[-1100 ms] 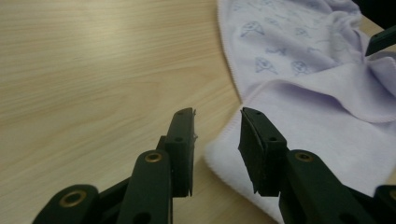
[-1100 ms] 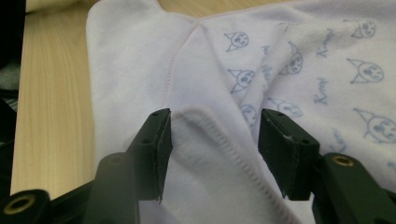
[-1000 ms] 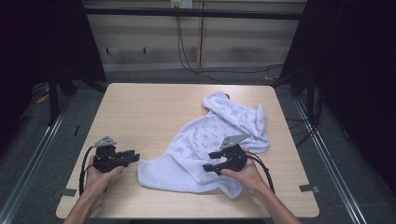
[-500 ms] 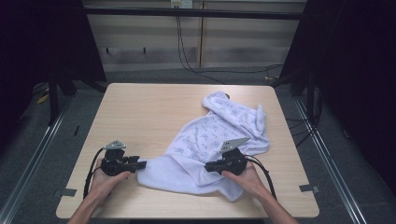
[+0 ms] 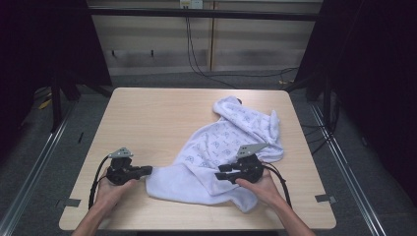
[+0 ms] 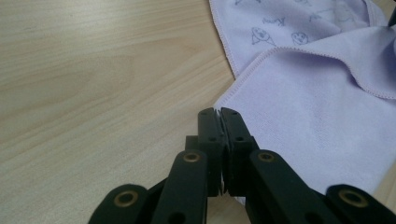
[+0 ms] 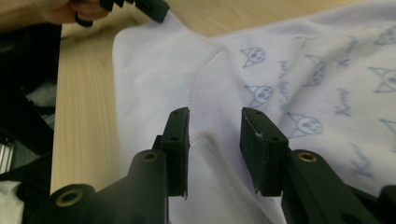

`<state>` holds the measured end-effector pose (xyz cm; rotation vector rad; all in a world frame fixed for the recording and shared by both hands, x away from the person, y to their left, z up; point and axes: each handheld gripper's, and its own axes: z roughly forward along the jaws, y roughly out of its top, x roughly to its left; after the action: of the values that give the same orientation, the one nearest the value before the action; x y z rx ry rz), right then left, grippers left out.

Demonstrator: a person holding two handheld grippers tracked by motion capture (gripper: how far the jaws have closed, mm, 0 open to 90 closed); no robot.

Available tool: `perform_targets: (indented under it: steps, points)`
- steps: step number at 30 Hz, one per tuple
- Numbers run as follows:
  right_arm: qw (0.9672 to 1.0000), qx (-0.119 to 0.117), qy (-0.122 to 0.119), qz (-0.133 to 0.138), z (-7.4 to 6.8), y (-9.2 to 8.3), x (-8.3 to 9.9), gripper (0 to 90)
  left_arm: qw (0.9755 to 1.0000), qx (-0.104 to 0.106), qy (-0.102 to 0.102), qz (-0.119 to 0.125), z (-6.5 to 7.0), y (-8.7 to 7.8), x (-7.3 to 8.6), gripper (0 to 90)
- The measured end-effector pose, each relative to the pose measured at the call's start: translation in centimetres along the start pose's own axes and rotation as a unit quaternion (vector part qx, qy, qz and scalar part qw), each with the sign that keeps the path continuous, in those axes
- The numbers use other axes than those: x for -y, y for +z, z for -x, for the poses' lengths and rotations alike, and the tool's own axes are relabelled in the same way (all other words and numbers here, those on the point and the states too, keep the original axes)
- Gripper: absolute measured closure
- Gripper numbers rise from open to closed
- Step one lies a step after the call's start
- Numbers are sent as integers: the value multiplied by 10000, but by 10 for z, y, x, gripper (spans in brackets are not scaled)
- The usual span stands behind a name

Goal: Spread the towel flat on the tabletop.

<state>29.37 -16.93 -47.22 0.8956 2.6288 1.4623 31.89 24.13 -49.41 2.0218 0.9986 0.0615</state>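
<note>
1 towel (image 5: 223, 147), 2 grippers, 1 table (image 5: 147, 113). Left of the towel, bare tabletop runs open to the table's left edge. The left gripper (image 5: 147, 170) has just closed, jaws together at the towel's near-left corner; whether they pinch cloth I cannot tell. The right gripper (image 7: 215, 126) has been opening, jaws half-apart over the towel's folded hem.

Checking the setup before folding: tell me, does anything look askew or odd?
Only the towel: it lies crumpled and skewed across the table, one edge folded over itself. No damage or spill stands out.
</note>
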Motion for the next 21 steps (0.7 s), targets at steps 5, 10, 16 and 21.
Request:
perform_targets:
  steps: [5, 10, 16, 21]
  points:
    - [9990, -14, -176, -418, -6, 17, 1, 663, 10000, 53, -46, 21, 0, 0, 1, 881]
    - [9990, -74, -93, -431, -9, 4, 9, 884, 9999, 90, -24, 110, 2, -3, 1, 881]
    - [9998, 103, 145, 59, -18, -40, 18, 890, 9988, 294, 87, 393, 12, -15, -1, 881]
    - [9978, 429, 227, 446, -21, -88, 23, 891, 9959, 448, 225, 756, 24, -30, -9, 882]
